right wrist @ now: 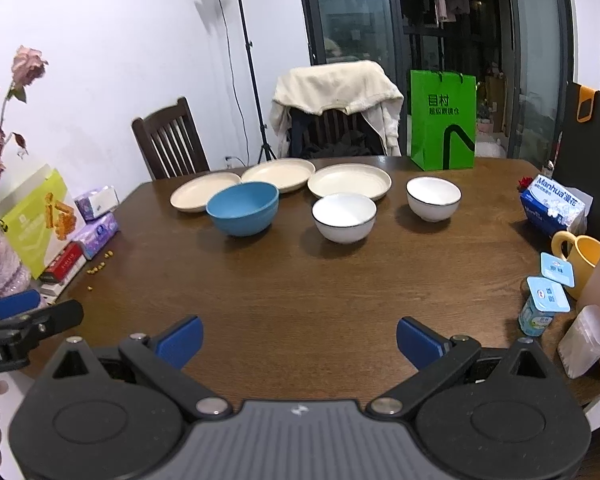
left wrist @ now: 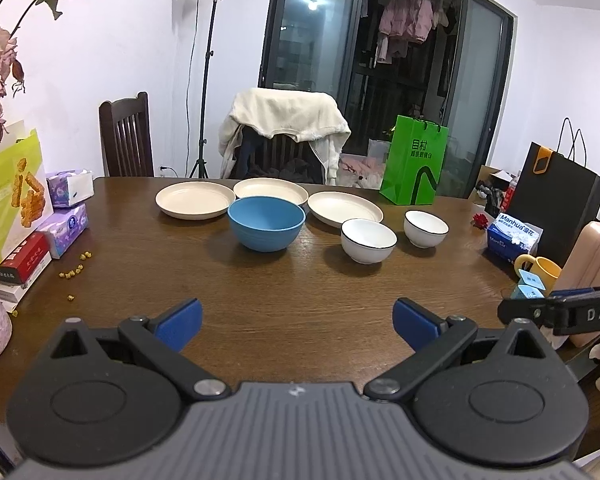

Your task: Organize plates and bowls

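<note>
1. Your left gripper (left wrist: 298, 322) has its jaws wide apart and holds nothing; it hangs over bare wood at the bottom of the left wrist frame. Your right gripper (right wrist: 300, 342) is the same: jaws apart, empty, low in its frame.
2. The task looks not yet begun. Nothing is stacked.
3. In the middle of the left wrist frame the blue bowl (left wrist: 266, 222) stands alone, and two white bowls (left wrist: 368, 240) (left wrist: 426, 228) stand to its right, apart from each other.
4. Behind them three cream plates (left wrist: 192, 199) (left wrist: 271, 190) (left wrist: 344, 208) lie in a row on the table (left wrist: 300, 280), close to each other.
5. What is left, I judge: gather the plates in one pile and nest the bowls.
6. Writing: the tissue pack (left wrist: 514, 238) at the right edge reads "Manhua"; the green bag (left wrist: 414, 162) carries Chinese characters; the other gripper's body shows "DAS".
</note>
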A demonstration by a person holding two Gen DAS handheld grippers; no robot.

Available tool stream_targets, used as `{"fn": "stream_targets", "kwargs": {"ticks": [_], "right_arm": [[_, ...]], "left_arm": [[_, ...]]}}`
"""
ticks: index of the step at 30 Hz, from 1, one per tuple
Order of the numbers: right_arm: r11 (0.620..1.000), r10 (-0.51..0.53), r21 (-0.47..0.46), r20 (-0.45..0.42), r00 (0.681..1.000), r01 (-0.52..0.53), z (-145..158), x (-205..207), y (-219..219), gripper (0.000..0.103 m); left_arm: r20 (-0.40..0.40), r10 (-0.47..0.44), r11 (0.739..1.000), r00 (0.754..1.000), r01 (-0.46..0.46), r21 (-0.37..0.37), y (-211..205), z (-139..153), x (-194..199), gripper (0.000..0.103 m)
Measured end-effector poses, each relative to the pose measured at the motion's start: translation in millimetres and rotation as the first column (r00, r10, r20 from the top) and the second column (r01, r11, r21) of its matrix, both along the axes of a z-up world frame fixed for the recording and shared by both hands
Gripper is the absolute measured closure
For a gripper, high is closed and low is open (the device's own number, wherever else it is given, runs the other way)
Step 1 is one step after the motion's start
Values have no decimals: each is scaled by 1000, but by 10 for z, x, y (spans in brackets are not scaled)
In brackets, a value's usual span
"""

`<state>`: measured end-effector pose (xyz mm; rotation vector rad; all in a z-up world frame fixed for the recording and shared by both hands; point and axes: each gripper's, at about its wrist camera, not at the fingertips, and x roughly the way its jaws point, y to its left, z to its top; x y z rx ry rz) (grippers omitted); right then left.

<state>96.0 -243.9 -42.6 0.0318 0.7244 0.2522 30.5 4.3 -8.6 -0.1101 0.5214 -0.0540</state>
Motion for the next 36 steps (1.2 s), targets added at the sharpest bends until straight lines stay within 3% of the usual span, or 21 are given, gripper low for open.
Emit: {"fn": "stream_targets", "kwargs": {"ticks": [4, 17, 23, 36], "right_arm": [[1000, -7, 13, -37, 999, 7, -64, 87, 16, 0], [999, -34, 19, -39, 999, 35, -99, 408, 233, 0], [998, -65, 25, -15, 998, 65, -74, 643, 461, 0], [999, -31, 37, -65, 997, 34, -57, 1222, 1082, 0]], "left_arm": [[-6, 0, 1000, 1000, 0, 2, 37, -4, 65, 0], [-21, 28, 1000, 999, -28, 7, 369, 47, 458, 0], [-33, 36, 999, 999, -35, 29, 509, 56, 657, 0], [-102, 95, 995, 990, -91, 50, 890, 6, 1047, 0]]}}
